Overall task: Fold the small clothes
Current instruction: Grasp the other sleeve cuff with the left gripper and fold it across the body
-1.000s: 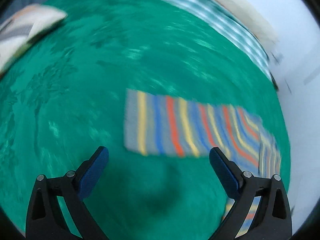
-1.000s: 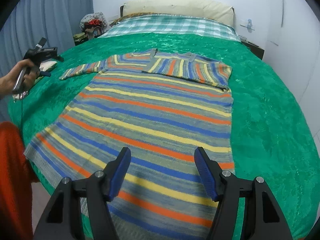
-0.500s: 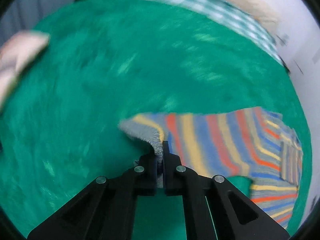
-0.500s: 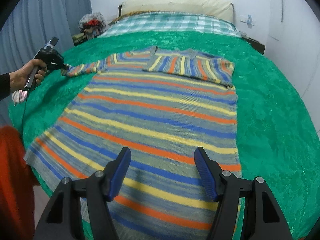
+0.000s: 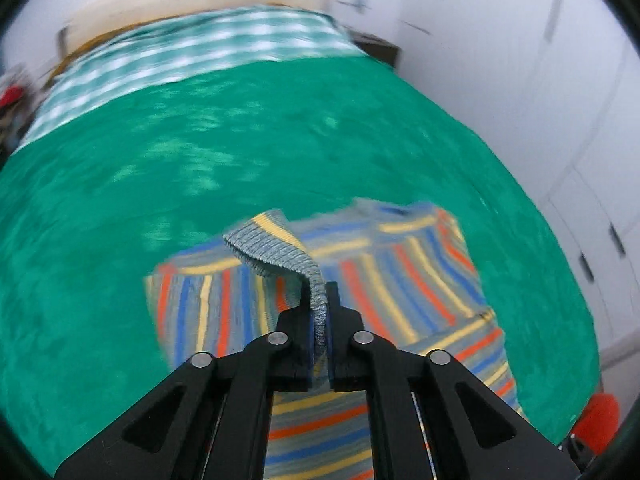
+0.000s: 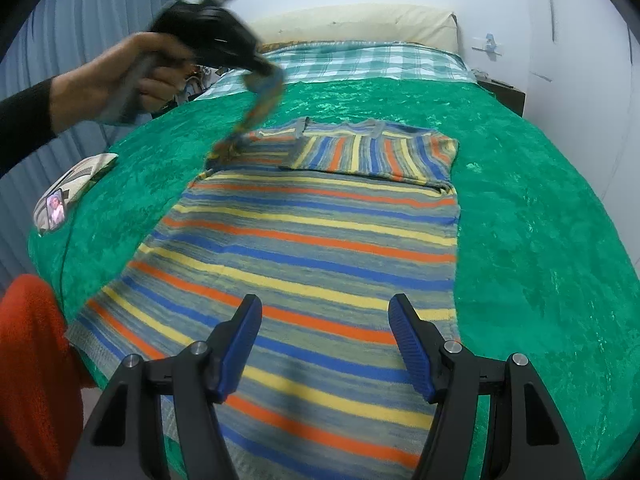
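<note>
Left wrist view shows the left tool (image 5: 318,344) clamped on the ribbed cuff (image 5: 280,256) of the striped sweater (image 6: 320,240), lifting that sleeve so it can likely fold across the body. Its jaws have just been adjusting around the cuff. The right tool (image 6: 324,344) hovers open over the hem, holding nothing. Green bedspread (image 6: 540,220) covers the bed; a checked sheet (image 6: 360,60) lies beyond.

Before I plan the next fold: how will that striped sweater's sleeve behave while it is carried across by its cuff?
Probably floppy: the sleeve hangs slack from the left tongs, shut on the cuff. It looks light, since a small pinch lifts it. The ribbed knit seems unlikely to slip, but the sweater body may drag along the green bedspread.
</note>
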Motion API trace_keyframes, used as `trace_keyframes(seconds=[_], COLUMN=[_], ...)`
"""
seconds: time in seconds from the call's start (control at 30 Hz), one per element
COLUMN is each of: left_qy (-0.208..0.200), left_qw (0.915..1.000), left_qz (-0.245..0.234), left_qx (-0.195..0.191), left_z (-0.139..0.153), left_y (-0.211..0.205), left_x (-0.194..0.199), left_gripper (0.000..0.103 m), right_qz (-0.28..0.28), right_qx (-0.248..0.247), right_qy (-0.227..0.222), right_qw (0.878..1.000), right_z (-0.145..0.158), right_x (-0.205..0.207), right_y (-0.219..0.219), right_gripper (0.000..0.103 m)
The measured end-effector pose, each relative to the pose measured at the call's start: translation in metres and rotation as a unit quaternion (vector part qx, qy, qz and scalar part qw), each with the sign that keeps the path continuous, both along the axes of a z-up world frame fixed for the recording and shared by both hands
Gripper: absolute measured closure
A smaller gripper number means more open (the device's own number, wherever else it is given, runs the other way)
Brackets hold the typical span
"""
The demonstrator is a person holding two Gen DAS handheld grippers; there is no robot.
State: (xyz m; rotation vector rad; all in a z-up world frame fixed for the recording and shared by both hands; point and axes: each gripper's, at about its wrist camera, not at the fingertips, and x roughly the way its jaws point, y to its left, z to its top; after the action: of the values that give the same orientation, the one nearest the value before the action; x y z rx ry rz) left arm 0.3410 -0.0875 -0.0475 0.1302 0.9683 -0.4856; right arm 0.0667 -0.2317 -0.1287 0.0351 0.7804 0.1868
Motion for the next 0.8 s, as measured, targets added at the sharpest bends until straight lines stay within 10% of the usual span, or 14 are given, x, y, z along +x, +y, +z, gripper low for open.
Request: trace_keyframes(seconds=[0.1,0.27,0.4,0.53,0.6,0.63,0.8], left_qy=[0.048,0.037,0.036,0.089,0.101,0.105,0.068], left_qw=[0.9986,0.9985,0.9851,0.9792,0.9817,0.9839,0.9833], left_qz=[-0.012,0.040,0.148,0.166,0.151,0.140,0.163], left_qx=[0.018,-0.005,0.080,0.075,0.055,0.037,0.043], left_z=[-0.033,-0.045,-0.075,-0.105,-0.112,-0.113,-0.103], left_y=[-0.032,0.001,0.056,0.098,0.106,0.109,0.119], left_x=[0.006,0.010,0.020,0.015,0.009,0.006,-0.005], left_gripper=[0.030,0.030,0.030,0.030,0.045,0.089,0.099], right_qz=[-0.005,-0.013,-0.010,-0.007,-0.005,-0.005,-0.004], right_qx=[0.006,0.016,0.018,0.011,0.007,0.005,0.002], right_qy=[0.009,0.010,0.019,0.021,0.024,0.026,0.030], right_qw=[1.000,1.000,1.000,1.000,1.000,1.000,1.000], right_z=[-0.005,-0.005,-0.009,-0.011,-0.014,-0.015,-0.018], right_x=[0.000,-0.001,0.004,0.005,0.006,0.007,0.010], right_y=[-0.005,-0.014,-0.014,-0.010,-0.008,-0.007,-0.004], right_gripper=[0.037,0.037,0.037,0.037,0.037,0.037,0.037])
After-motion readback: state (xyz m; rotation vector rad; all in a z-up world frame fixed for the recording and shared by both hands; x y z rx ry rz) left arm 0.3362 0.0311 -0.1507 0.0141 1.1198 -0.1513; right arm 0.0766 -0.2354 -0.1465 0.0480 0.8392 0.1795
